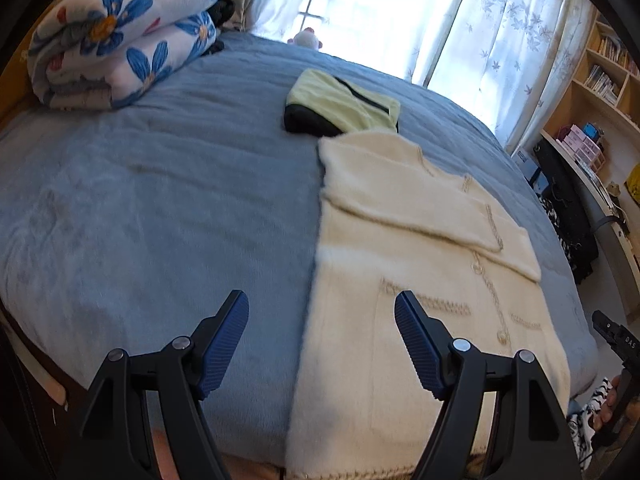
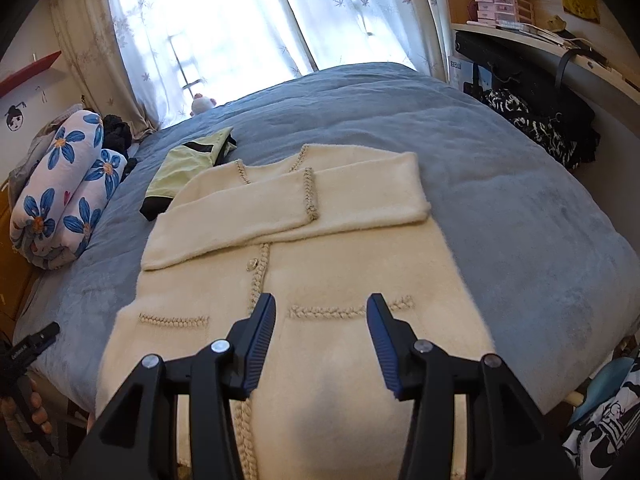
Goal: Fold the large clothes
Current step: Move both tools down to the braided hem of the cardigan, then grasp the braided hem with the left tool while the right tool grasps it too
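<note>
So the big blue plush bedspread (image 2: 500,200) takes up nearly the whole right-wrist view, and the cream fuzzy knit cardigan with braided trim (image 2: 320,264) is spread flat on it, running from dead centre down to 6 o'clock, hem nearest the cameras. Both sleeves are already folded across the chest, so I'd guess the bottom-to-top fold is what's left.

Up at 9 o'clock sits a rolled white quilt with blue flowers (image 2: 68,192), and between that and the cardigan's collar, around 10 o'clock, there's a small folded pale-green garment with black trim (image 2: 188,168), touching or just beside the shoulder.

Left gripper (image 1: 322,320) hangs over the cardigan's left edge, jaws spread wide, nothing between them. Right gripper (image 2: 322,322) hovers above the pocket trim, jaws apart too, also empty.

Handling-wise: looks soft, thick and floppy, a bit heavy for knitwear, and it'll cling to that plush cover rather than slide. I'd pinch the two hem corners, through all the layers, and lift rather than drag.
</note>
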Available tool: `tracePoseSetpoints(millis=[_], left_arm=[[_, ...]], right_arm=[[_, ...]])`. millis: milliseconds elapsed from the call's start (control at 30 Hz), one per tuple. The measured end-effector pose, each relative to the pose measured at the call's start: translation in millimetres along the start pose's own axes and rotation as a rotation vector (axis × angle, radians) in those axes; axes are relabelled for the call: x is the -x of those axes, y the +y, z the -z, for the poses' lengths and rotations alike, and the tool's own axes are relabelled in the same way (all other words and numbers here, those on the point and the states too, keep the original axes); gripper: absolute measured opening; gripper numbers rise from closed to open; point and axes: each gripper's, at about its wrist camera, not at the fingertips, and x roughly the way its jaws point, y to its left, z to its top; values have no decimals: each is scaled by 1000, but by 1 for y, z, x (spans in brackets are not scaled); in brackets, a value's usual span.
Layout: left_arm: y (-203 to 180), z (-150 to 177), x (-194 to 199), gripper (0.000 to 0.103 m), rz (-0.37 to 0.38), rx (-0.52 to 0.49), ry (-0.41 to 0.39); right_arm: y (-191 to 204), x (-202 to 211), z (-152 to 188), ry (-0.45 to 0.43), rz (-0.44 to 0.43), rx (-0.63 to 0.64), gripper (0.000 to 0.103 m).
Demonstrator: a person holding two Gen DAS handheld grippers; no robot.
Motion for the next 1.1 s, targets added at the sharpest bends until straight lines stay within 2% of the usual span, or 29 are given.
tracePoseSetpoints(millis=[200, 433, 533, 667, 833, 967, 1000, 1100], left_arm=[[-1, 36, -16, 74, 75, -29, 112], [-2, 69, -48, 74, 86, -68, 285], [3, 76, -63, 74, 84, -55, 345], [11, 81, -72, 74, 96, -30, 368], [10, 87, -77, 74, 93, -54, 382], [4, 89, -78, 74, 96, -80, 396], [4, 89, -77, 74, 99, -84, 398], [0, 93, -79, 74, 122, -97, 410]], right_arm=[[-35, 13, 19, 42, -38, -40, 48], [-88, 15, 46, 126, -29, -53, 48], [-118, 7, 60, 183, -17, -90, 48], [-150, -6, 77, 242, -22, -170, 48], [-164, -23, 95, 297, -47, -207, 47], [-160, -37, 106, 350, -95, -181, 47], [-156, -38, 109, 358, -111, -159, 44], [-151, -39, 112, 356, -128, -121, 43]])
